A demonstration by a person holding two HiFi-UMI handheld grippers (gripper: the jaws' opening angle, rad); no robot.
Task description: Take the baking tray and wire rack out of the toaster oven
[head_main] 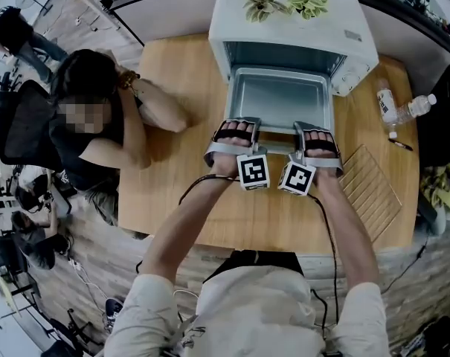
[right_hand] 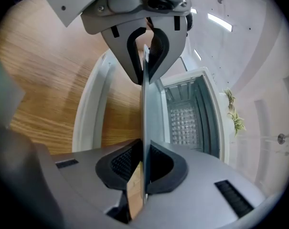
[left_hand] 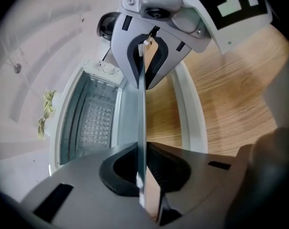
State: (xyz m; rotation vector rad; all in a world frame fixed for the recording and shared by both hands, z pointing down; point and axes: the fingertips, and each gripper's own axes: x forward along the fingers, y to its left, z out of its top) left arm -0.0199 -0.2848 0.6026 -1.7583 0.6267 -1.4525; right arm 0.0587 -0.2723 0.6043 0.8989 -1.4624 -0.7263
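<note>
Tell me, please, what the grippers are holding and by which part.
Both hold the baking tray by its front rim, left gripper toward its left end, right gripper toward its right.

Count of items in view:
- toaster oven [head_main: 291, 28]: 1
- baking tray [head_main: 280, 99]: 1
- wire rack [head_main: 370, 188]: 1
- wooden table [head_main: 172, 73]: 1
- grippers: 2, namely left gripper [head_main: 236, 125] and right gripper [head_main: 314, 130]
- marker cubes [head_main: 253, 171], [head_main: 297, 177]: 2, one per gripper
- leafy sprigs [head_main: 263, 4], [head_main: 308, 2]: 2
- clear bottles [head_main: 386, 104], [head_main: 419, 108]: 2
- pen-like item [head_main: 400, 145]: 1, too small to be sure what it is
- persons: 2, namely the one holding the grippers and a seated person [head_main: 98, 125]
</note>
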